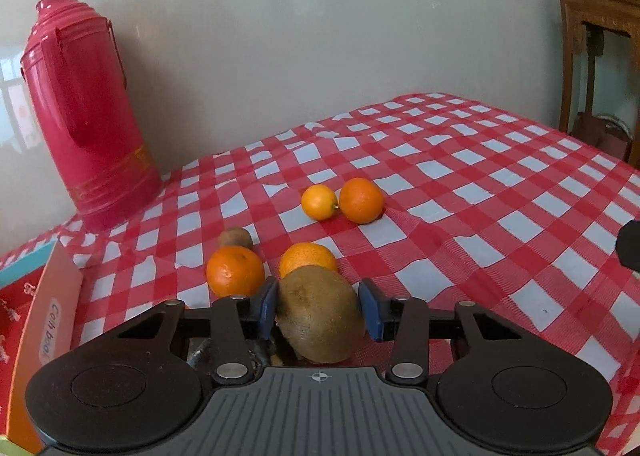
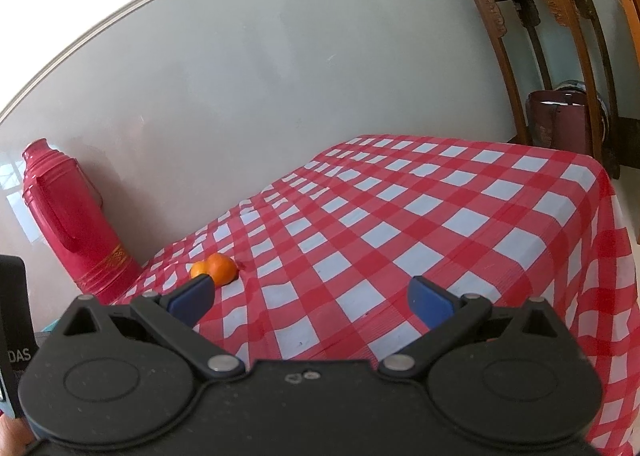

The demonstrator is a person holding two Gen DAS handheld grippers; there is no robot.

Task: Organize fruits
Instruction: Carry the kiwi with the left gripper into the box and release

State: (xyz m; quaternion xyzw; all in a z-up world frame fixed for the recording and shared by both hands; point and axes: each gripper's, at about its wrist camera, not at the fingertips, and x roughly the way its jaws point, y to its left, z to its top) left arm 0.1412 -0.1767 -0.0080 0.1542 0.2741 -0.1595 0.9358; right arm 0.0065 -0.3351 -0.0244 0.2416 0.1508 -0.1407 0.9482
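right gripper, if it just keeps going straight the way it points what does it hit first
Most likely the checked tablecloth: the right gripper is open, empty, angled slightly down at bare cloth. The two oranges lie off to its left, though depth is unclear.

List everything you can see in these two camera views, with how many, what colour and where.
kiwis: two, brown; a large kiwi between the left gripper's pads, a small kiwi behind the near-left orange.
oranges: four, orange; two near oranges just beyond the left gripper, one of them half hidden by the large kiwi, and a far pair touching, mid-table.
thermos: one, red, upright at the wall, table's back left.
tablecloth: one, red and white check, covering the table.
box: one, orange and red, left edge.
wooden stand: one, brown, beyond the table.
left gripper: black, blue pads, closed on the large kiwi.
right gripper: black, blue pads, open, nothing between them.
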